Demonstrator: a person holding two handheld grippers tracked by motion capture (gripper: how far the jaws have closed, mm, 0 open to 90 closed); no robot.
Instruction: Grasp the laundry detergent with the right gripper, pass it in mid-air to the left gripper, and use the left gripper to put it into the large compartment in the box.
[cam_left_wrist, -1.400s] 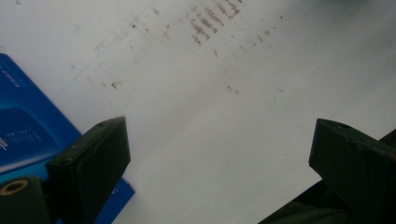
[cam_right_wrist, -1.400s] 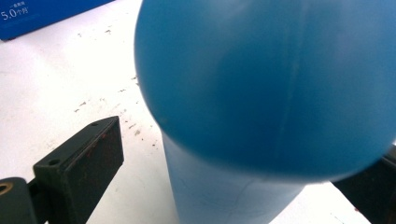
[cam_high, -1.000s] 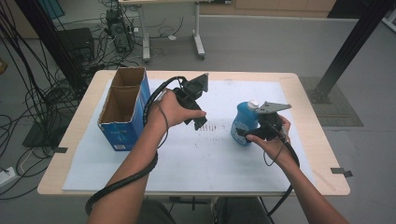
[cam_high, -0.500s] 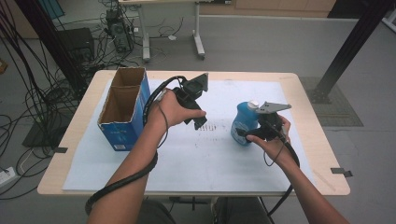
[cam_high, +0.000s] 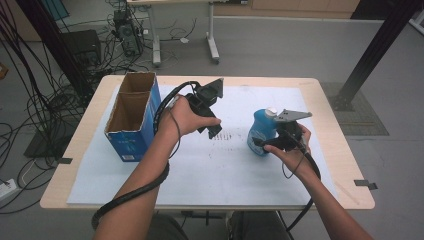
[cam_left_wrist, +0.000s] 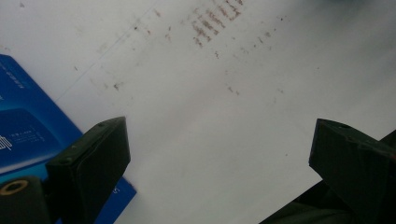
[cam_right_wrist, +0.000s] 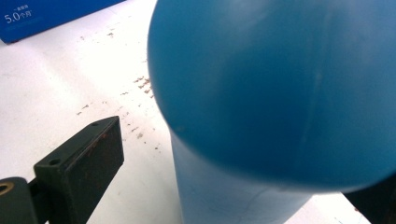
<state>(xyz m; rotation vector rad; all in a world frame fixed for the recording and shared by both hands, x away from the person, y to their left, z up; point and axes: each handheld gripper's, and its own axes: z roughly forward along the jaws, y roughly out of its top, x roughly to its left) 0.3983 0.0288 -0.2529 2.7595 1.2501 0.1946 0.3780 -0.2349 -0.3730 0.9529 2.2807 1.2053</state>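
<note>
— Where does the blue bottle (cam_high: 261, 131) stand?
— Upright on the worktop's white sheet (cam_high: 210, 165), right of centre, between the right gripper's (cam_high: 265, 145) wide fingers.
— And the left gripper (cam_high: 212, 127)?
— Fingers wide, empty, near the blue box (cam_high: 131, 120).

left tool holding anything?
No: in the left gripper view the left tool has its jaws spread wide over bare white table cover, nothing between them.

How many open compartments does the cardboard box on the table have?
2: the box stands at the table's left, with one compartment at its far end and the other compartment nearer the person.
</note>
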